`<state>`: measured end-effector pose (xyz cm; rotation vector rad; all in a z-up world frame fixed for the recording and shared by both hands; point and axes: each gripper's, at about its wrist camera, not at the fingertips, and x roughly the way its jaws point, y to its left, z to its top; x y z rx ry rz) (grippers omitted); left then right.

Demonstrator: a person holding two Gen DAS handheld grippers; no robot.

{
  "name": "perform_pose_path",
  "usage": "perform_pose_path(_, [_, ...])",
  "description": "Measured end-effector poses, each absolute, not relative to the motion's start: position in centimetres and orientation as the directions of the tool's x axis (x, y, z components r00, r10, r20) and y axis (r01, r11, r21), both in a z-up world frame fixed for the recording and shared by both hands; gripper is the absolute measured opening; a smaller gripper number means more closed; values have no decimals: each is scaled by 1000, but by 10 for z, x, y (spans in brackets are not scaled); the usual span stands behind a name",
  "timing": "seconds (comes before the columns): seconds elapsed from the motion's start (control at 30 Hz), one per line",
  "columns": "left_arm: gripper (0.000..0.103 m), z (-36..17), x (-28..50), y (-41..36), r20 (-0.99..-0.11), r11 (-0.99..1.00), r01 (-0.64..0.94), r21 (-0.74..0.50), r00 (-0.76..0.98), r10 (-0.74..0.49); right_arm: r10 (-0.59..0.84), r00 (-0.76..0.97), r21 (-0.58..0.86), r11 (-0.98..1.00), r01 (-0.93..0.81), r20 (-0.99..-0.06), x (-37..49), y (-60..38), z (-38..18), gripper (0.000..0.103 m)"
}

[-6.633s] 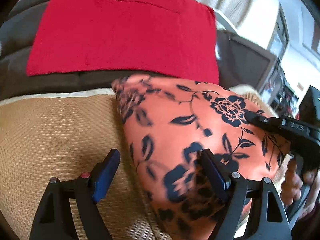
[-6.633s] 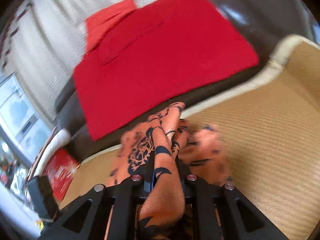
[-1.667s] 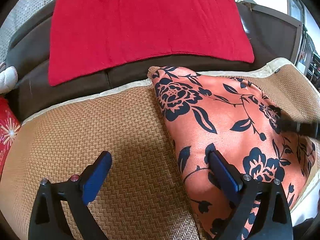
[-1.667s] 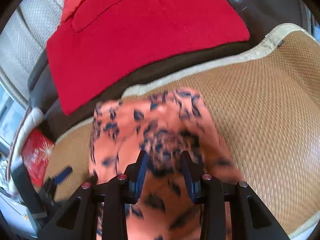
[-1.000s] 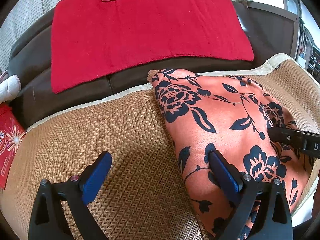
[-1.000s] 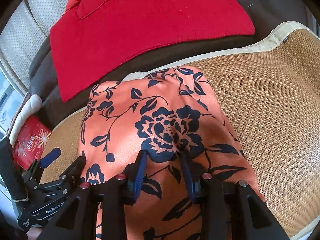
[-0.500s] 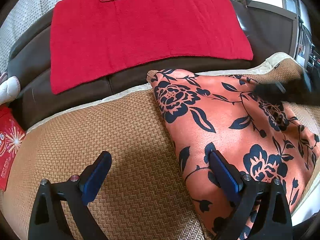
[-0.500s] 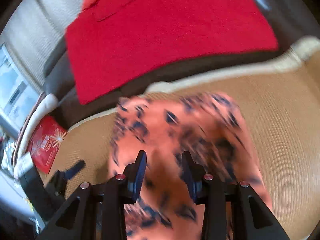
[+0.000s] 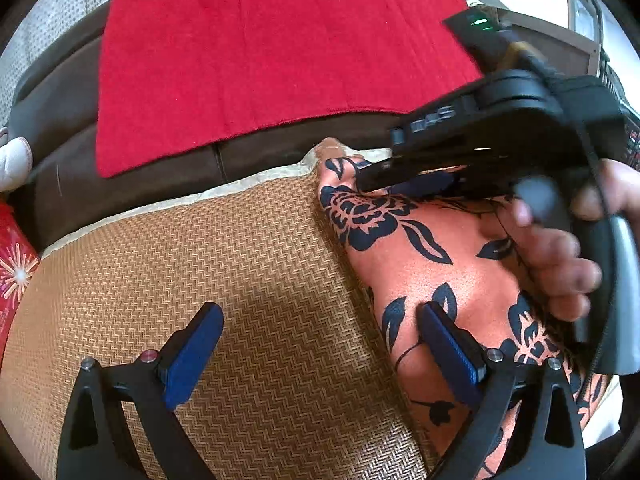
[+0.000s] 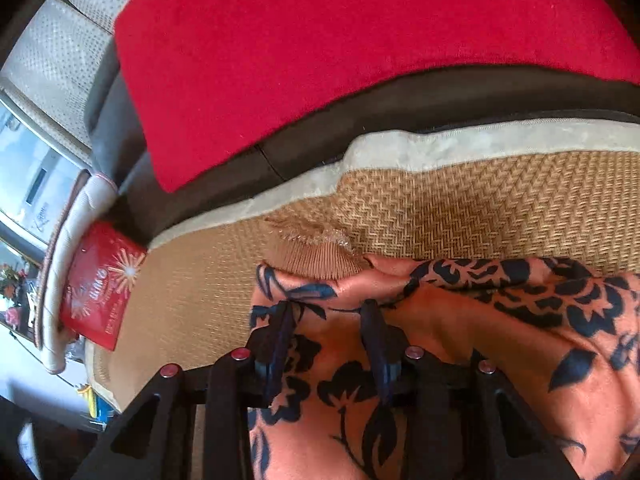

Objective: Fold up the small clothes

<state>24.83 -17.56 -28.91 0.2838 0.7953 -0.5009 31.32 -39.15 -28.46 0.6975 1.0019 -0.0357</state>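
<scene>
An orange garment with dark blue flowers [image 9: 404, 264] lies flat on the right half of a woven mat [image 9: 240, 280]. My left gripper [image 9: 320, 340] is open wide at the garment's near left edge, with one pad [image 9: 448, 348] over the cloth and the other over bare mat. A hand holds my right gripper [image 9: 372, 178] low over the garment's far left corner. In the right wrist view the right gripper [image 10: 328, 312] stands partly open over the garment [image 10: 480, 340], just behind a ribbed tan cuff [image 10: 316, 264]. Nothing is pinched between its pads.
A red cloth [image 9: 280, 60] hangs over the brown sofa back [image 9: 120, 176] behind the mat. A red printed packet [image 10: 100, 292] and a pale cushion [image 10: 68, 240] lie off the mat's left end. The mat's cream border [image 10: 440, 140] marks its far edge.
The right gripper swept across the garment to its far left corner, and its hand now fills the right of the left wrist view. The left gripper and garment kept still.
</scene>
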Motion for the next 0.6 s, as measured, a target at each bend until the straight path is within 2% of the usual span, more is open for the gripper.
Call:
perform_pose_path(0.03, [98, -287, 249, -174, -738, 846, 531, 54, 592, -325, 279, 563, 521, 787, 330, -778, 306, -392, -277, 41])
perform_pose_path(0.07, [98, -285, 249, -172, -736, 847, 530, 45, 591, -330, 272, 575, 520, 789, 326, -772, 296, -394, -270, 53])
perform_pose_path(0.13, [98, -283, 250, -169, -739, 851, 524, 29, 585, -335, 240, 613, 521, 787, 331, -752, 271, -403, -255, 66])
perform_pose_path(0.37, [98, -273, 240, -170, -707, 855, 518, 28, 615, -349, 2, 716, 500, 718, 485, -698, 145, -446, -214, 72])
perform_pose_path(0.6, [98, -262, 225, -183, -678, 847, 527, 66, 647, -349, -18, 669, 501, 649, 573, -743, 91, -464, -235, 72])
